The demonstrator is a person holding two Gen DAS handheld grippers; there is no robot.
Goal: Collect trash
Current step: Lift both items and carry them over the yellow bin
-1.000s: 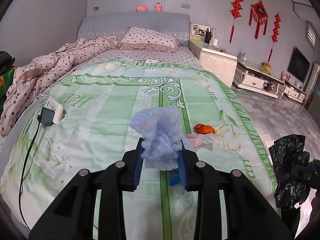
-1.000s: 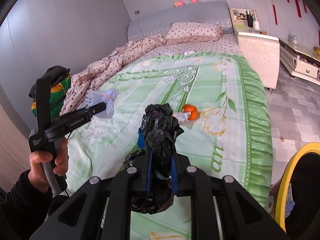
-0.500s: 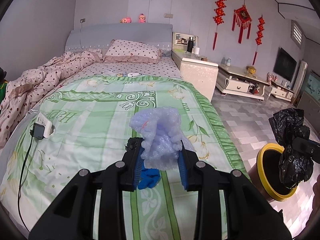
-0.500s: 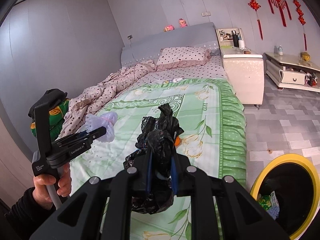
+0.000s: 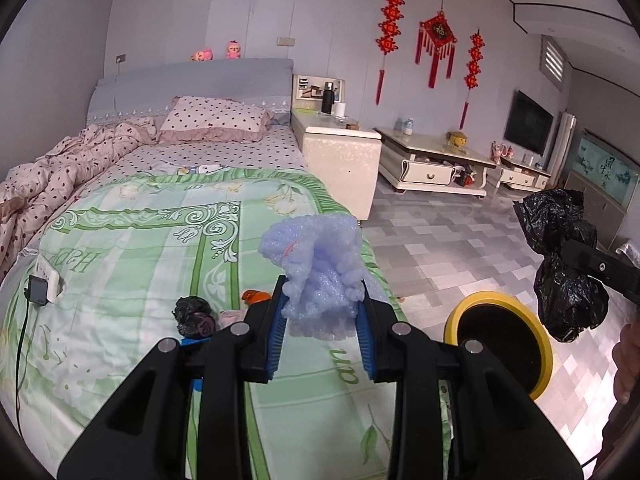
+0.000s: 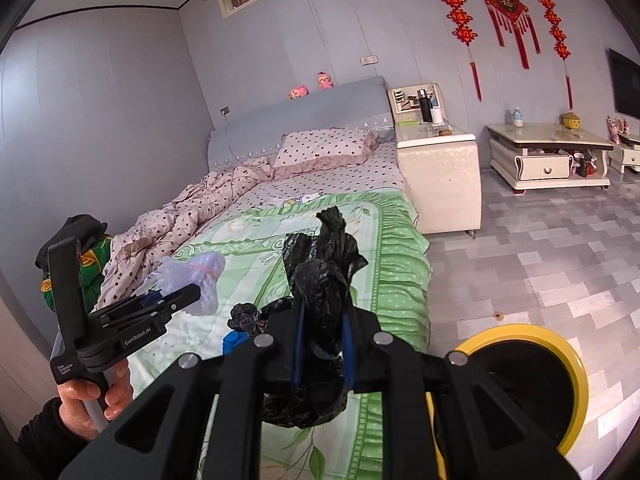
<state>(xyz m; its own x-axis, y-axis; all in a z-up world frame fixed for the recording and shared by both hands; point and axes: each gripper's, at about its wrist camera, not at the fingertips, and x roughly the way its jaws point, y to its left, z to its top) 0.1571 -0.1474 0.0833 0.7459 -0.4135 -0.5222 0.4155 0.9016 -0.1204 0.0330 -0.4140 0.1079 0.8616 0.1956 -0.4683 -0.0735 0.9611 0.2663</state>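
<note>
My left gripper (image 5: 320, 312) is shut on a crumpled pale blue foam wrap (image 5: 316, 264), held above the foot of the bed; the same wrap (image 6: 196, 280) shows at the left of the right wrist view. My right gripper (image 6: 322, 338) is shut on a crumpled black plastic bag (image 6: 320, 276), also seen as the black bag (image 5: 568, 276) at the right of the left wrist view. A yellow-rimmed bin (image 5: 500, 336) stands on the floor beside the bed, below and right of both grippers. More trash lies on the bed: a black wad (image 5: 194, 316), an orange piece (image 5: 254, 296) and a blue scrap (image 6: 234, 340).
The bed has a green quilt (image 5: 140, 260) and a pink spotted duvet (image 5: 60, 160) at its left. A charger with cable (image 5: 40, 288) lies near the left edge. A white nightstand (image 5: 340, 152) and low cabinet (image 5: 432, 164) stand past the grey tiled floor (image 5: 440, 248).
Both grippers rose and swung right, away from over the bed toward the floor. The yellow-rimmed bin has come into both views. Each grip stayed shut on its load.
</note>
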